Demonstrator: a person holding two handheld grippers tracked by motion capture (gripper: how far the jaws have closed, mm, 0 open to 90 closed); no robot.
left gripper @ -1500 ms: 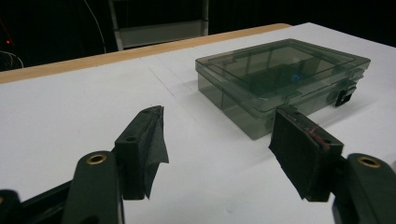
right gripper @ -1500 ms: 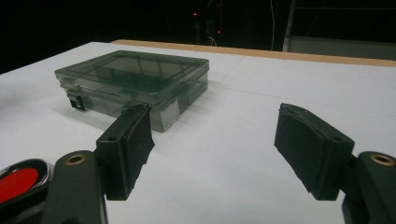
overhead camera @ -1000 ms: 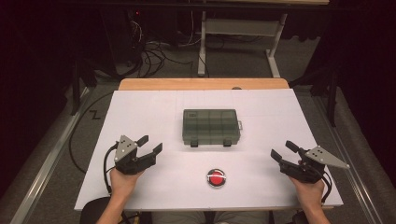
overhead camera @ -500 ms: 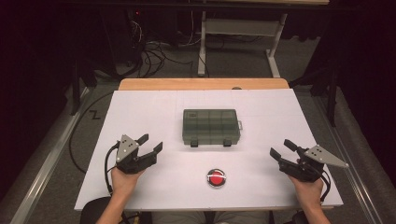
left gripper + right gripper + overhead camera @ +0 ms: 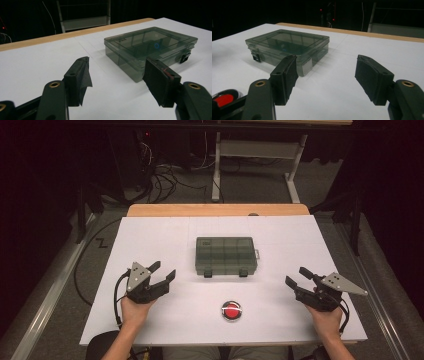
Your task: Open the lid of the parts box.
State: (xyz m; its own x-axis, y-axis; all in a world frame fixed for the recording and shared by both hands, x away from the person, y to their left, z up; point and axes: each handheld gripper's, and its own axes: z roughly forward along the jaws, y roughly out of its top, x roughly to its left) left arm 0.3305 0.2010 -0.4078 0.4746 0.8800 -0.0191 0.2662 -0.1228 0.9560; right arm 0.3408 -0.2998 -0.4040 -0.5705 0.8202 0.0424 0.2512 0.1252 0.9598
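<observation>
A dark see-through plastic compartment box (image 5: 226,256) lies shut in the middle of the white table (image 5: 150,235), its two latches facing the person. In the left gripper view the box (image 5: 150,47) sits ahead and to the right; in the right gripper view the box (image 5: 289,46) sits ahead and to the left. My left gripper (image 5: 162,272) rests at the table's left, open, nothing between its jaws. My right gripper (image 5: 297,276) rests at the right, open and empty as well. Both point inward toward the box, well apart from it.
A red round button (image 5: 231,310) in a metal ring sits near the front edge between the hands, and the button (image 5: 223,98) lies at the lower left of the right gripper view. A wooden strip (image 5: 215,210) borders the far edge. Cables and a desk frame (image 5: 250,155) lie on the floor beyond.
</observation>
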